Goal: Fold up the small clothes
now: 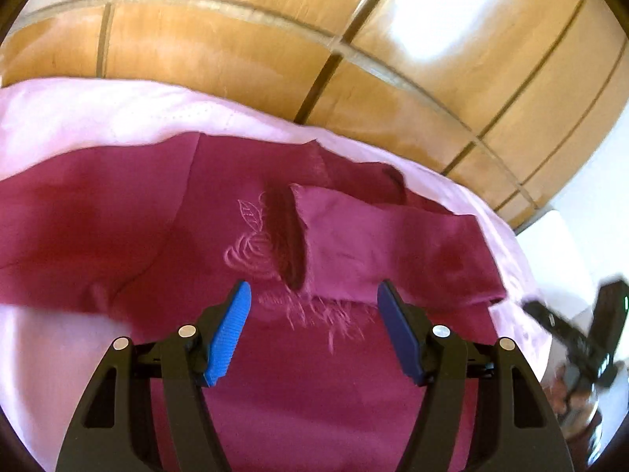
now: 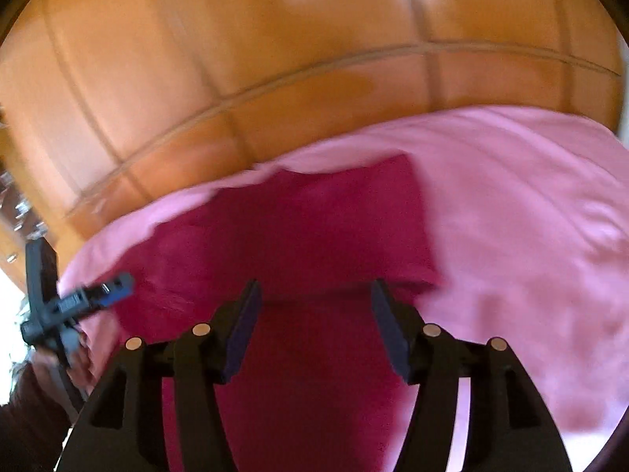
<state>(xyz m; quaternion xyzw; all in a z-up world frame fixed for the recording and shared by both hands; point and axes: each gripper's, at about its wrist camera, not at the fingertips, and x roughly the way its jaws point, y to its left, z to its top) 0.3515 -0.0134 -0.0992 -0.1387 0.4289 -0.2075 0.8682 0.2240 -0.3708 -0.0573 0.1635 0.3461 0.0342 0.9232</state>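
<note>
The left gripper [image 1: 312, 295] has its blue-padded fingers [image 1: 230, 332] spread wide, nothing between them. The right gripper [image 2: 314, 295] likewise stands parted and empty, its dark fingers [image 2: 393, 334] angled forward.

Magenta rose-embroidered garment [image 1: 165, 212], pink sheet [image 1: 98, 114]

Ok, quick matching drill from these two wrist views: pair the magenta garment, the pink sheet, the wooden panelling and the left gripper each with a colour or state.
Things:
1. magenta garment
2. pink sheet
3. wooden panelling
4. left gripper

States:
A. open, holding nothing
B. orange-brown, behind the bed
C. embroidered rose, one part folded over
D. pale, spread under the garment

Pairs: 1-C, 2-D, 3-B, 4-A
</note>
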